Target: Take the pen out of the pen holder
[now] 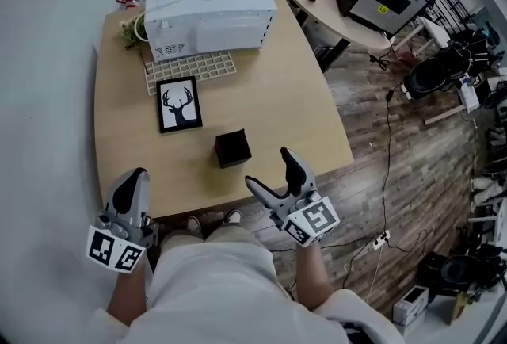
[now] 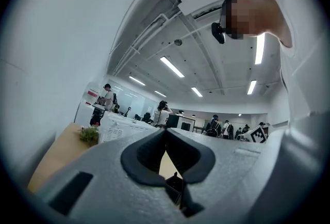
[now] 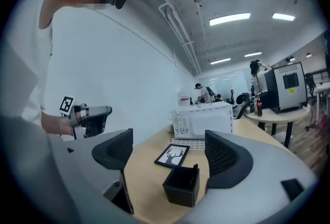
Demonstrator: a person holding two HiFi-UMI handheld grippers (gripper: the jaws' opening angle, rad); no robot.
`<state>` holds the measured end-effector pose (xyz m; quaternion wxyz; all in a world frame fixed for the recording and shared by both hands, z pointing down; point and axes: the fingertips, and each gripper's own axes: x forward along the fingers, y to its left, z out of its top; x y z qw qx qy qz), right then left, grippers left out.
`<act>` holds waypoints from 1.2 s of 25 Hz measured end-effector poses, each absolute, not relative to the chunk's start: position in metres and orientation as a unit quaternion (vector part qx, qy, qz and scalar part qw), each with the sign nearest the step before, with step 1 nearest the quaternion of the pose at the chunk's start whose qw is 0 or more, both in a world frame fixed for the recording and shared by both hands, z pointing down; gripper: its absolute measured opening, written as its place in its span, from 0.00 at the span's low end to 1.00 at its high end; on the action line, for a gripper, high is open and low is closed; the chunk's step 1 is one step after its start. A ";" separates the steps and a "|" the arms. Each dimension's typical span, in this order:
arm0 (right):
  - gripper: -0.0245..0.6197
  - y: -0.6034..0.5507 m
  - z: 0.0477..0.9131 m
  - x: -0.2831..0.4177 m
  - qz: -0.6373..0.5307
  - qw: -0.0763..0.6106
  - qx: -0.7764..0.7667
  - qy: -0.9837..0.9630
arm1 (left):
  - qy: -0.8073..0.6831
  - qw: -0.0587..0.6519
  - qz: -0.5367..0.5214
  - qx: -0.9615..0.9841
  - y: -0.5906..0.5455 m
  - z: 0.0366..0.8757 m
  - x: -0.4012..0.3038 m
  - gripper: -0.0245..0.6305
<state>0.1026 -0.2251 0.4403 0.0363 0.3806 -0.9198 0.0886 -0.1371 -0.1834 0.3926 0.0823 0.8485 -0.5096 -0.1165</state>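
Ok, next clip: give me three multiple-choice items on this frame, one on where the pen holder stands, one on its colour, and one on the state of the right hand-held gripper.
1. Where does the pen holder stand?
A. on the floor
B. on the table, between the deer picture and the right hand-held gripper
C. on top of the deer picture

2. What colour is the pen holder?
A. white
B. red
C. black

3. How do the right hand-held gripper's jaws stand?
A. shut tight together
B. apart, gripping nothing
C. shut on the pen holder

Answers:
1 B: the head view shows it on the tabletop, just past the gripper.
2 C: it is black in the head view and in the right gripper view.
3 B: the right gripper view shows the jaws wide apart, short of the holder.
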 end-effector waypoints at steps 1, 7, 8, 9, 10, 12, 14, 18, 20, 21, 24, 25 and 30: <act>0.69 -0.232 0.445 0.102 0.106 0.026 0.378 -0.919 | -0.516 0.087 -0.112 0.845 -0.182 0.396 -0.138 0.06; 0.61 -0.269 0.501 0.098 0.133 0.084 0.375 -0.913 | -0.549 0.102 -0.092 0.825 -0.178 0.409 -0.142 0.06; 0.59 -0.275 0.507 0.097 0.135 0.092 0.374 -0.913 | -0.552 0.103 -0.089 0.822 -0.179 0.410 -0.142 0.06; 0.57 -0.281 0.511 0.095 0.139 0.094 0.374 -0.912 | -0.555 0.104 -0.087 0.821 -0.179 0.412 -0.142 0.06; 0.55 -0.286 0.513 0.094 0.144 0.093 0.374 -0.912 | -0.558 0.105 -0.086 0.819 -0.179 0.413 -0.140 0.06; 0.52 -0.295 0.520 0.091 0.148 0.095 0.374 -0.911 | -0.561 0.105 -0.085 0.817 -0.178 0.414 -0.136 0.06; 0.50 -0.302 0.532 0.087 0.143 0.110 0.373 -0.910 | -0.563 0.106 -0.086 0.815 -0.178 0.416 -0.133 0.06; 0.47 -0.311 0.554 0.083 0.153 0.134 0.360 -0.910 | -0.572 0.109 -0.084 0.809 -0.176 0.419 -0.126 0.06; 0.46 -0.316 0.563 0.083 0.161 0.140 0.354 -0.910 | -0.579 0.111 -0.080 0.804 -0.173 0.421 -0.125 0.06; 0.44 -0.319 0.568 0.083 0.163 0.144 0.353 -0.910 | -0.583 0.112 -0.078 0.801 -0.171 0.422 -0.126 0.06; 0.37 -0.327 0.584 0.079 0.163 0.165 0.349 -0.908 | -0.598 0.117 -0.068 0.790 -0.160 0.428 -0.131 0.06; 0.35 -0.329 0.589 0.077 0.161 0.172 0.347 -0.908 | -0.603 0.119 -0.065 0.786 -0.156 0.431 -0.134 0.06; 0.29 -0.340 0.604 0.072 0.152 0.192 0.354 -0.902 | -0.620 0.123 -0.058 0.773 -0.147 0.437 -0.143 0.06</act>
